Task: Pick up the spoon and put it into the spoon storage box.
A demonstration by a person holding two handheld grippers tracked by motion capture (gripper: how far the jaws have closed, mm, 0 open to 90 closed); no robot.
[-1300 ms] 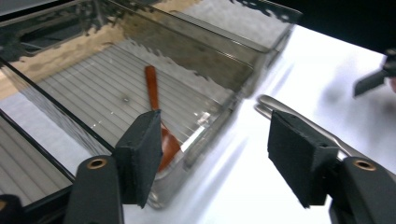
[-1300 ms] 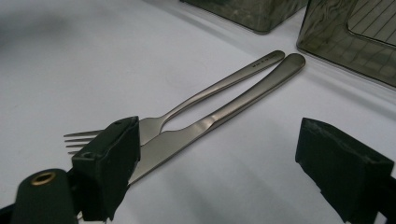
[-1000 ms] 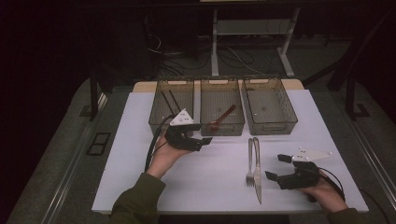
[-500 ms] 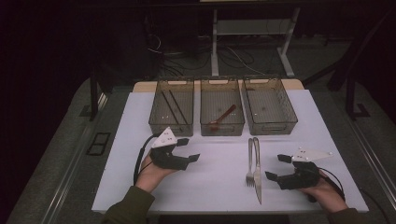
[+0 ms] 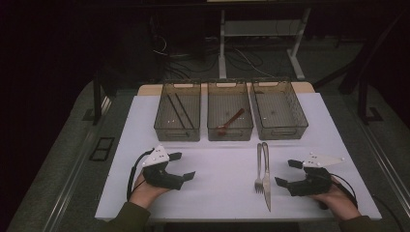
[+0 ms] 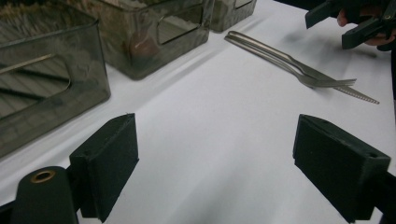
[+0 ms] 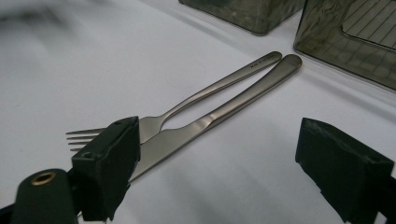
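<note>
On the white surface (image 5: 217, 164) stand three clear bins in a row: the left bin (image 5: 177, 112) holds dark chopsticks (image 5: 180, 110), the middle bin (image 5: 229, 111) a brown spoon (image 5: 229, 121), the right bin (image 5: 279, 109) looks bare. In front lie a fork (image 5: 259, 166) and a knife (image 5: 266, 175), touching side by side, just beside the right claw (image 5: 288, 175). The right claw is wide open and holds nothing; the left claw (image 5: 182, 166) has just been opening, with nothing between its jaws.

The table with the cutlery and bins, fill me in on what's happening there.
A person sits at a white table with a gripper in each hand, sorting cutlery into three bins. The left bin holds dark chopsticks, the middle bin a reddish spoon. A fork and knife lie on the table. The left gripper is open, its jaws just widened with nothing between them; the right gripper waits open beside the knife.
</note>
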